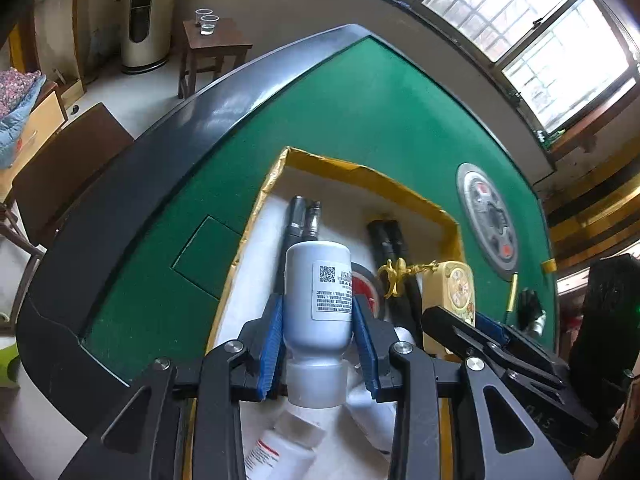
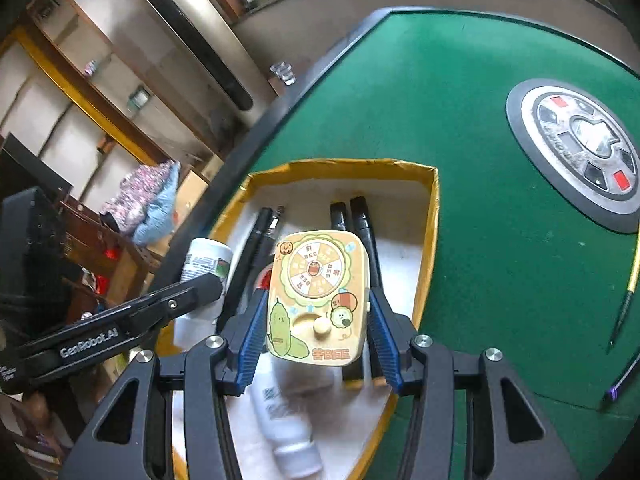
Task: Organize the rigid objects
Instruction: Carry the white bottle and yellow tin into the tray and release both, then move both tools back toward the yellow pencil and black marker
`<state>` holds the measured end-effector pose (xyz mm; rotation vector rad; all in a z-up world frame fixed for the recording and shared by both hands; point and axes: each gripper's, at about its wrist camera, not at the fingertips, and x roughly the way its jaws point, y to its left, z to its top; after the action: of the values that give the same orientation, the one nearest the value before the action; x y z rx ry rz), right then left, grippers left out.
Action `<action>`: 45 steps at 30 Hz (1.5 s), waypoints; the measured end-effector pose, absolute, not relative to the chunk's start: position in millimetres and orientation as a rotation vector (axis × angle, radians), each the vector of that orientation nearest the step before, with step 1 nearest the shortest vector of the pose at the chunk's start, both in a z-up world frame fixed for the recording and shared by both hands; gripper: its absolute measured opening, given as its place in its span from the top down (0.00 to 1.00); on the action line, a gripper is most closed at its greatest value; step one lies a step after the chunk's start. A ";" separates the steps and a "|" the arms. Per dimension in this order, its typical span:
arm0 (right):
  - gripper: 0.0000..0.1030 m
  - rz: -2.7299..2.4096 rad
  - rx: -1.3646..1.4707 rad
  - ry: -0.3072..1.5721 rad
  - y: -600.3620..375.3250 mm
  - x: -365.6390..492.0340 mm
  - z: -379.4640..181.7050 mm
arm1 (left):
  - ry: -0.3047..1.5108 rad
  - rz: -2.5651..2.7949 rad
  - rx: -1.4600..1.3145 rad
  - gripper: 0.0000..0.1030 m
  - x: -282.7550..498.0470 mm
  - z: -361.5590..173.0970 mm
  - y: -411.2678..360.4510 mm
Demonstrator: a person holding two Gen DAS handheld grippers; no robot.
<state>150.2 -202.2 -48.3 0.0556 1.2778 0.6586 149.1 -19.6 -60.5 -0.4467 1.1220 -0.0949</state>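
The left gripper (image 1: 318,320) is clamping a white bottle (image 1: 318,280) at frame centre above the box (image 1: 360,170); the right gripper (image 2: 316,332) is pinching a yellow toy (image 2: 318,296) likewise. Markers (image 2: 352,216) are lying inside already; pens (image 2: 624,308) at right are probably remaining.

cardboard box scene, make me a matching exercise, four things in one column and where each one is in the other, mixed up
Things:
1. white plastic bottle with a QR-code label
2. yellow rectangular cartoon spinner toy
3. thin yellow-and-black pen
4. two clear glass cups

Places:
A. lying on the green felt, outside the yellow-rimmed cardboard box
B. clamped in the right gripper above the box
C. on the small brown wooden side table beyond the green table
D. clamped in the left gripper above the box

Pairs: 1-D, 2-B, 3-A, 4-C
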 end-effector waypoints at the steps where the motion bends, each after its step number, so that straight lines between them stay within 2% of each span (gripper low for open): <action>1: 0.53 0.651 0.041 1.275 -200.3 151.2 -50.3 | 1.126 -0.091 -0.442 0.65 150.0 -60.9 -19.9; 18: 0.52 0.601 -0.116 1.225 -179.7 152.9 -63.2 | 1.153 -0.086 -0.389 0.65 161.7 -72.5 -27.9; 20: 0.52 0.606 -0.118 1.219 -180.8 152.8 -62.8 | 1.145 -0.080 -0.400 0.60 159.6 -72.4 -26.4; 22: 0.52 0.616 -0.107 1.217 -182.3 153.4 -62.9 | 1.131 -0.086 -0.414 0.51 157.7 -70.4 -25.7; 24: 0.52 0.627 -0.085 1.215 -188.1 151.7 -59.6 | 1.107 -0.100 -0.432 0.45 154.2 -65.9 -24.2; 31: 0.49 0.656 0.005 1.144 -231.3 130.4 -28.0 | 1.036 -0.127 -0.458 0.43 132.3 -43.6 -30.4; 37: 0.46 0.667 0.079 1.101 -284.2 99.8 -5.1 | 0.981 -0.152 -0.392 0.43 101.9 -16.6 -66.6; 45: 0.46 0.555 0.208 1.137 -360.3 80.3 -18.9 | 0.949 -0.260 -0.340 0.41 69.0 5.2 -133.6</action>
<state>80.3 -360.3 -18.9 0.2085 1.1370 0.5550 69.0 -133.6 5.2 -0.3403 0.9488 -0.2599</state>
